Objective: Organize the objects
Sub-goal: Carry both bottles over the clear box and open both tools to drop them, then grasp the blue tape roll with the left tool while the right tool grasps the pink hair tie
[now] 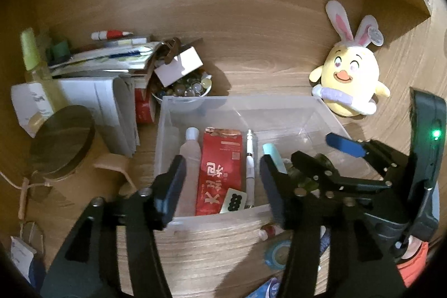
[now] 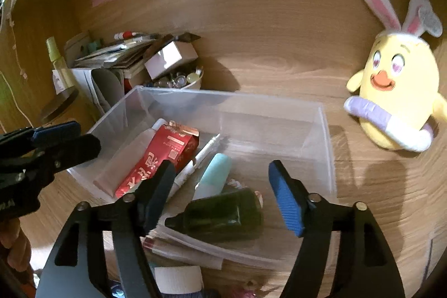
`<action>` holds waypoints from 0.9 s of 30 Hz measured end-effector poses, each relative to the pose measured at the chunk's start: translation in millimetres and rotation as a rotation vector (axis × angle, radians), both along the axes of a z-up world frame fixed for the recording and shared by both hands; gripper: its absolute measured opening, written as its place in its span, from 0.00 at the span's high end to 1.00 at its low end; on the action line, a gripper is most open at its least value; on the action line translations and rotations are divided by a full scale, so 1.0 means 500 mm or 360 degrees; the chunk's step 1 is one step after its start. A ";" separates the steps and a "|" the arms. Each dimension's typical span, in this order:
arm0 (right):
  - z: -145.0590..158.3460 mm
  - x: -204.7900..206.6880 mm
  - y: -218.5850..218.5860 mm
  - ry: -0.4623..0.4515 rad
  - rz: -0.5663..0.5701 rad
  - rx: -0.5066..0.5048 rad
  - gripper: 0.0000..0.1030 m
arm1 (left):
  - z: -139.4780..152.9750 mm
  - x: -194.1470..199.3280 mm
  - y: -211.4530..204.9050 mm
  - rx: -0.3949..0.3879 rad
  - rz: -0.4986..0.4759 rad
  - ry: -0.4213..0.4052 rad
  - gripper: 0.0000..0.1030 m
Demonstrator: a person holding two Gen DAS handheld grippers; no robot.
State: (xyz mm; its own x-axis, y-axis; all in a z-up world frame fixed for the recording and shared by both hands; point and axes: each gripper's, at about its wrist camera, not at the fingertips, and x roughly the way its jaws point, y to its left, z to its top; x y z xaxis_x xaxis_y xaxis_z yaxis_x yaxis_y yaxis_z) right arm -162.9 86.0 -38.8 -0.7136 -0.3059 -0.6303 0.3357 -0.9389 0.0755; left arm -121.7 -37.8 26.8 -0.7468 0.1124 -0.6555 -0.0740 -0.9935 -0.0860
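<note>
A clear plastic bin [image 1: 245,108] [image 2: 279,105] stands on the wooden desk. It holds a clear tube [image 1: 190,158], a red packet [image 1: 219,172] [image 2: 159,158], a white pen [image 1: 249,166] [image 2: 195,161], a pale blue tube [image 2: 215,175] and a dark green bottle [image 2: 223,214]. My left gripper [image 1: 223,183] is open and empty over the bin's near edge. My right gripper [image 2: 220,192] is open just above the dark green bottle, which lies in the bin between the jaws; it also shows in the left wrist view [image 1: 315,155].
A yellow bunny-eared plush [image 1: 350,74] [image 2: 396,91] sits right of the bin. Left of it are a bowl of glass beads [image 1: 184,90], stacked papers and boxes [image 1: 106,66], a spray bottle [image 1: 36,66] and a round lid [image 1: 61,138]. Tape rolls [image 1: 276,253] lie in front.
</note>
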 end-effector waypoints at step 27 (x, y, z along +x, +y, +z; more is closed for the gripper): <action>0.002 0.144 0.098 0.0026 -0.0070 0.0107 0.20 | -0.066 0.105 0.013 -0.0050 -0.0088 -0.0135 0.13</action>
